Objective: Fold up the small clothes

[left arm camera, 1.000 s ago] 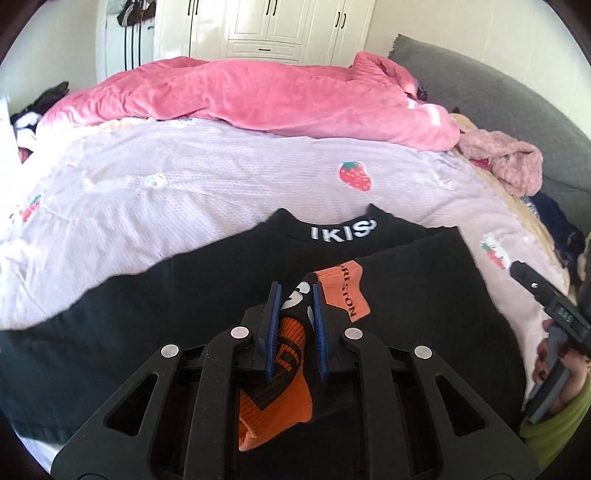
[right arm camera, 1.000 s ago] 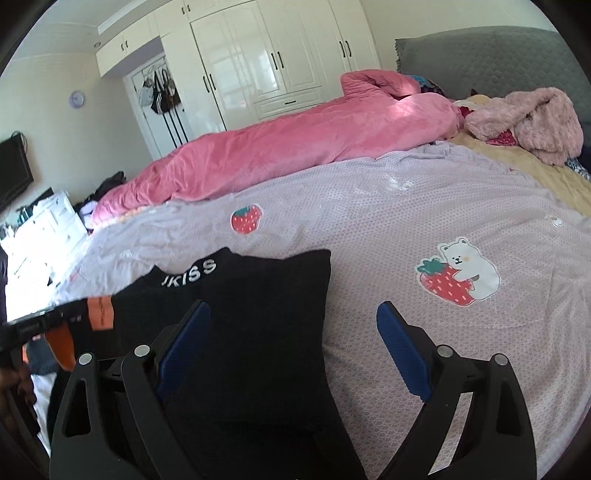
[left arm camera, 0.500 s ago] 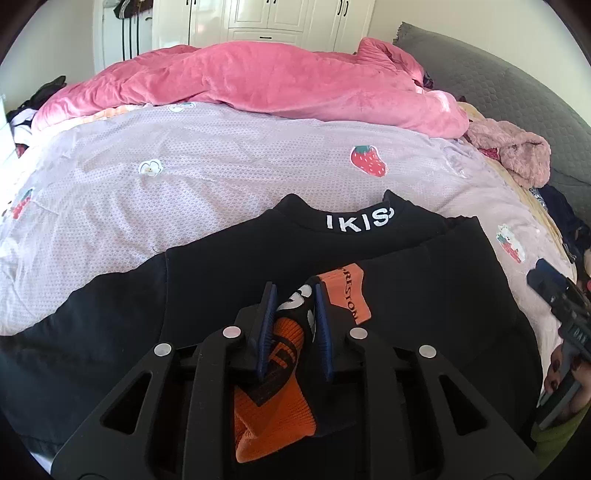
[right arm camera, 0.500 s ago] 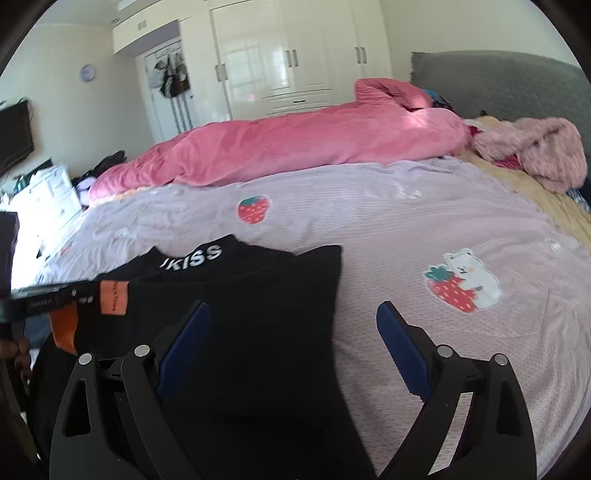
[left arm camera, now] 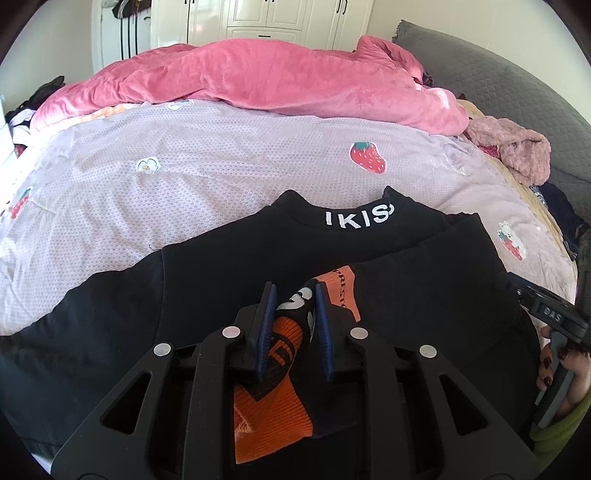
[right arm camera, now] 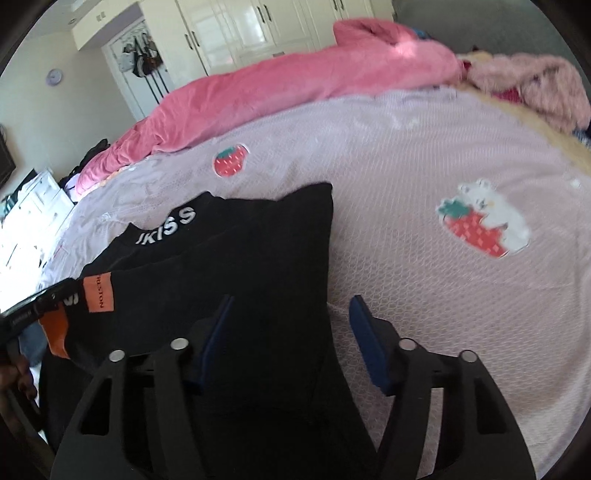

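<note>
Lilac strawberry-print bedspread (left arm camera: 229, 177) carries a black top (left arm camera: 207, 273), a pink duvet (left arm camera: 258, 81) heaped behind it.

Left claw (left arm camera: 293, 314) is clamped on an orange-and-black sock (left arm camera: 273, 402), held over the top's front; the sock's orange cuff (left arm camera: 343, 291) pokes out past the blue pads; right claw (right arm camera: 291, 325) hangs with its 2 fingers apart, gripping nothing, its left finger over the black top (right arm camera: 229, 266) and its right finger over the bedspread (right arm camera: 406, 155); the top lies flat, white-lettered collar (left arm camera: 358, 218) toward the duvet; white wardrobes (right arm camera: 236, 29) stand beyond.
</note>
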`<action>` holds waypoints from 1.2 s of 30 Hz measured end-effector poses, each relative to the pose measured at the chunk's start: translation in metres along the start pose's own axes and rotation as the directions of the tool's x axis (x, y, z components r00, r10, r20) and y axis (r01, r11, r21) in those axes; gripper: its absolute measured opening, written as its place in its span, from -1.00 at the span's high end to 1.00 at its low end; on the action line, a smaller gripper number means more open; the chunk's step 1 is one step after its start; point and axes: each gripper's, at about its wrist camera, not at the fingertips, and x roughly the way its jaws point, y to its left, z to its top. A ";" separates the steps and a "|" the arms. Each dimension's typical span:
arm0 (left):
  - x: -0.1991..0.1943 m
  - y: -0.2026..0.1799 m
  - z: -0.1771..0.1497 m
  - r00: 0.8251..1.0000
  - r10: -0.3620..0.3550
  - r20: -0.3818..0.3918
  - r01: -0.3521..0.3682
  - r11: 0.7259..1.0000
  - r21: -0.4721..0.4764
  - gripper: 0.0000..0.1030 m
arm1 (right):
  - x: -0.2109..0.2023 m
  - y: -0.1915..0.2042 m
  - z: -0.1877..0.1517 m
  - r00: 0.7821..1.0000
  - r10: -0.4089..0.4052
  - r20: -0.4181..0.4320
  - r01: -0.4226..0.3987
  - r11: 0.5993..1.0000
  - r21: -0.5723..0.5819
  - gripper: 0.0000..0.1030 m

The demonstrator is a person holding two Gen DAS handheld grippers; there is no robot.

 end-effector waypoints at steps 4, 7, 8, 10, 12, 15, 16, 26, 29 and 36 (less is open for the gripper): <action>0.003 -0.001 0.001 1.000 0.003 -0.006 -0.003 1.000 -0.007 0.74 | 0.014 -0.003 0.002 0.997 0.061 -0.045 -0.061 0.998 0.016 0.49; 0.003 -0.003 0.003 1.000 -0.001 0.000 0.001 1.000 -0.017 0.74 | 0.010 -0.012 0.002 0.993 0.115 -0.010 -0.114 0.992 0.047 0.75; 0.003 -0.003 0.004 1.000 -0.004 0.003 0.004 1.000 -0.018 0.74 | 0.007 -0.014 0.003 0.993 0.122 0.007 -0.122 0.991 0.050 0.77; 0.003 -0.006 0.005 1.000 -0.009 0.010 0.010 1.000 -0.018 0.74 | 0.001 -0.013 0.004 0.996 0.081 0.037 -0.082 0.997 0.015 0.78; 0.005 -0.009 0.006 1.000 -0.006 0.007 0.006 1.000 -0.008 0.74 | -0.002 -0.012 0.005 0.998 0.029 0.051 -0.028 1.000 -0.011 0.78; 0.009 -0.010 0.005 1.000 0.019 -0.002 -0.019 1.000 -0.003 0.74 | 0.005 -0.013 0.003 1.000 -0.005 0.025 0.005 1.000 -0.010 0.77; 0.010 -0.009 0.004 1.000 0.027 -0.006 -0.027 1.000 -0.004 0.74 | 0.007 -0.012 0.003 1.000 -0.015 0.018 0.015 1.000 -0.018 0.76; -0.019 0.021 0.002 1.000 0.023 0.017 -0.021 0.997 -0.077 0.36 | -0.012 -0.008 -0.001 0.991 -0.103 0.089 0.110 0.991 -0.076 0.32; -0.028 0.030 -0.005 1.000 -0.008 0.008 0.009 0.993 -0.122 0.27 | -0.027 0.002 0.000 0.984 -0.092 0.151 0.110 0.987 -0.114 0.27; -0.033 0.004 -0.022 1.000 -0.027 -0.007 0.026 0.997 -0.068 0.22 | -0.037 0.041 -0.007 0.984 0.092 0.155 -0.050 0.965 -0.256 0.11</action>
